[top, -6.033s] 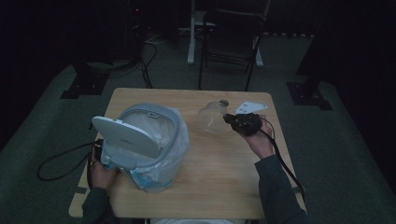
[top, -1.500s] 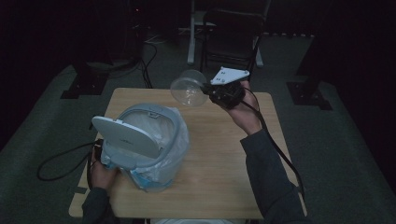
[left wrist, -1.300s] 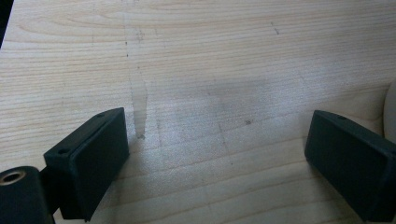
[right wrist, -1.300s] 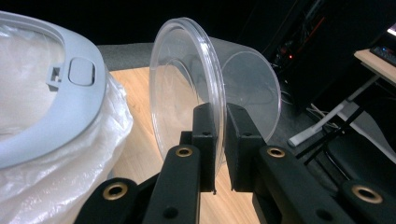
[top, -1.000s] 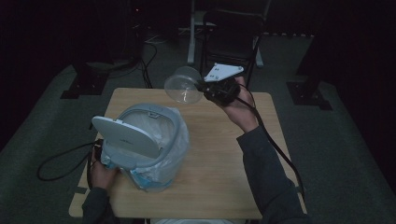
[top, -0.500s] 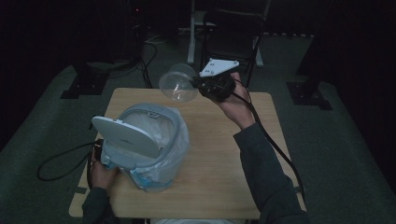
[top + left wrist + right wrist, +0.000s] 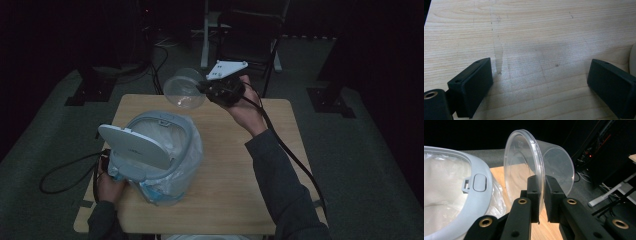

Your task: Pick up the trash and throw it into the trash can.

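Hand [image 7: 107, 181] and left gripper [image 7: 541, 82] sit low at the worktop's [image 7: 280, 165] left edge, tucked behind the grey bin [image 7: 160, 155]; in the left gripper view its two black jaws stand wide apart over bare wood, nothing between them. Just right of that hand, the bin stands on the left half of the worktop, near the front edge, its lid [image 7: 135, 145] flipped up toward the person and a pale plastic liner [image 7: 192, 150] spilling over its rim. Farther right and up, the clear plastic cup [image 7: 184, 89] hangs in the air above the worktop's far edge, tipped on its side. Its rim is pinched by the right gripper [image 7: 542, 192], whose jaws are clamped close together on the thin wall, one inside and one outside. The right hand [image 7: 245, 107] holds that gripper raised above the far edge near the worktop's middle, the cable trailing along the sleeve.
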{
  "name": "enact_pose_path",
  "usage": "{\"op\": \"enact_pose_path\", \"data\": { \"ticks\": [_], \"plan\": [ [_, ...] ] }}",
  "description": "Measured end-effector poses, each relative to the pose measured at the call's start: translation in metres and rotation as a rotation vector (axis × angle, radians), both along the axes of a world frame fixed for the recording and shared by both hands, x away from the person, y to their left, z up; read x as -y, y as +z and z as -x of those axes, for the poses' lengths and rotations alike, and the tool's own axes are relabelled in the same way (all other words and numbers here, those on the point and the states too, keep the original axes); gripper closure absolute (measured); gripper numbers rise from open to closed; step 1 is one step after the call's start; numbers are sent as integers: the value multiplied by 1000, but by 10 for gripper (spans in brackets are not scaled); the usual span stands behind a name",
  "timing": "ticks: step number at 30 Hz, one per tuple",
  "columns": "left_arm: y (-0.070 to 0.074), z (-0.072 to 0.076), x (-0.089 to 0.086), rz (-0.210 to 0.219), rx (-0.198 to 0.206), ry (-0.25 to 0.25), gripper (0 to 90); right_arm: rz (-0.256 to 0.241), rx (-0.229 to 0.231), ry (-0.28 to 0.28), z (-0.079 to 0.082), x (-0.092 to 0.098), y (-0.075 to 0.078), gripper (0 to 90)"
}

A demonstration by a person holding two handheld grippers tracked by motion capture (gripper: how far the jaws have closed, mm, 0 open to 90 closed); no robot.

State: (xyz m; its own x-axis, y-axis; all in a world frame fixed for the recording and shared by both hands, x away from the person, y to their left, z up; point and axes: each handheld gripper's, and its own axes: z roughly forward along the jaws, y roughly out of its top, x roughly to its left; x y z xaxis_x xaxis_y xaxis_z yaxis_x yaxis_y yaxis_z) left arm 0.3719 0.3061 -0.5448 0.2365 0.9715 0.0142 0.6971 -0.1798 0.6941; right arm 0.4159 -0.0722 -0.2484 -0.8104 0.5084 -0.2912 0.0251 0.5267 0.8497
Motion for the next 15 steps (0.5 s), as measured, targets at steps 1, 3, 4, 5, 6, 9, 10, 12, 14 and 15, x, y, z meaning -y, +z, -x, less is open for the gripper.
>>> {"op": "enact_pose_path", "data": {
  "ticks": [1,3,4,5,6,9,10,12,14,15],
  "plan": [
    [0,0,0,0,1,0,69,-2,1,5,0,-1,0,831],
    [0,0,0,0,0,0,69,-12,-9,11,0,-2,0,831],
    [0,0,0,0,0,0,69,-16,-12,11,0,-3,0,831],
    [0,0,0,0,0,0,69,-19,-13,14,0,-3,1,831],
    [0,0,0,0,0,0,69,-26,-16,19,-1,-4,1,831],
    [0,0,-1,-7,-6,-7,69,-34,-19,28,1,-6,2,831],
    [0,0,-1,-7,-6,-8,69,-38,-23,32,1,-6,2,831],
    [0,0,-1,-7,-5,-7,69,-42,-22,40,2,-7,3,831],
    [0,0,-1,-7,-5,-7,69,-44,-25,43,2,-9,3,831],
    [0,0,-1,-7,-5,-7,69,-46,-26,44,2,-9,3,831]
  ]
}}
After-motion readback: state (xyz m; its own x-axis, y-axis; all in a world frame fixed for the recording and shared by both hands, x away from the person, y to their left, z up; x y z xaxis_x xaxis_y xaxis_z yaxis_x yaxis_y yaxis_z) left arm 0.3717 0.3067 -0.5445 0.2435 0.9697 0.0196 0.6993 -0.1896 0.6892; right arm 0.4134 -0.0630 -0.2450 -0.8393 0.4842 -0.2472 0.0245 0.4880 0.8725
